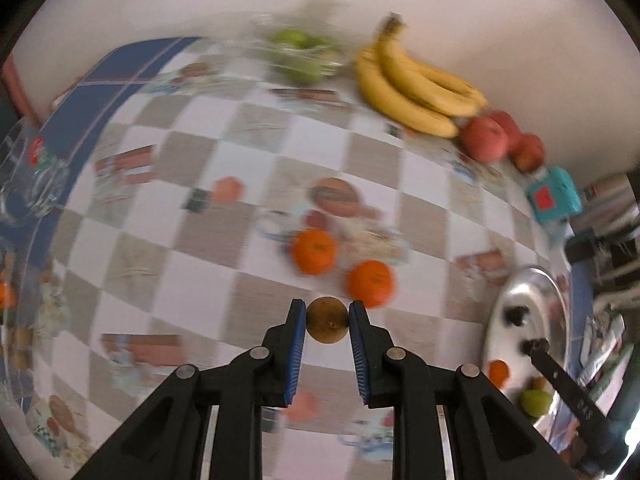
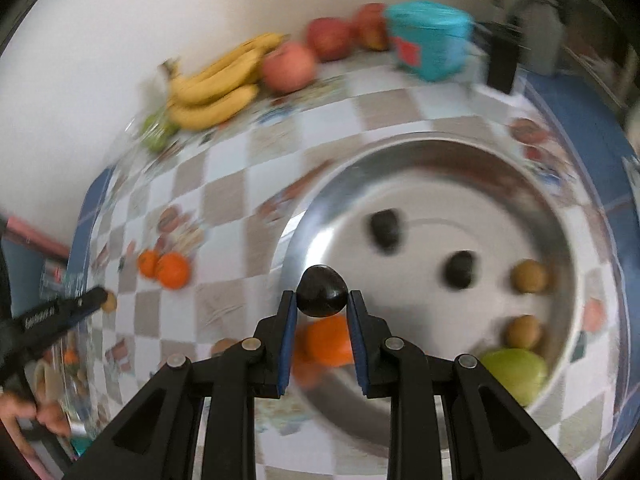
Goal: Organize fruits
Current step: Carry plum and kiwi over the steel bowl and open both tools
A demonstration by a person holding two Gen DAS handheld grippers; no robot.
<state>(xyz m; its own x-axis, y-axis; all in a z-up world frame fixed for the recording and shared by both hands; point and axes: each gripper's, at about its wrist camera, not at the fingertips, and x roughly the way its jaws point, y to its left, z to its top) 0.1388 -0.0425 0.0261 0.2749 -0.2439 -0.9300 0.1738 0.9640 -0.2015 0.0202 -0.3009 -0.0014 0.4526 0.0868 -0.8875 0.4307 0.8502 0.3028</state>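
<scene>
My left gripper (image 1: 327, 312) is shut on a brown kiwi (image 1: 327, 321) above the checked tablecloth, with two oranges (image 1: 313, 251) just beyond it. My right gripper (image 2: 321, 300) is shut on a dark plum (image 2: 321, 291) over the near rim of the steel basin (image 2: 580, 216). In the basin lie two dark plums (image 2: 385, 227), two kiwis (image 2: 529, 277), a green apple (image 2: 516, 372) and an orange (image 2: 328, 340). The left gripper with its kiwi shows at the left in the right wrist view (image 2: 105, 301).
Bananas (image 1: 412, 84), red apples (image 1: 482, 138) and a teal box (image 1: 554, 196) line the far wall. A glass bowl of green fruit (image 1: 304, 54) stands at the back. Glassware (image 1: 36, 176) sits at the left edge. The steel basin (image 1: 528, 316) is to the right.
</scene>
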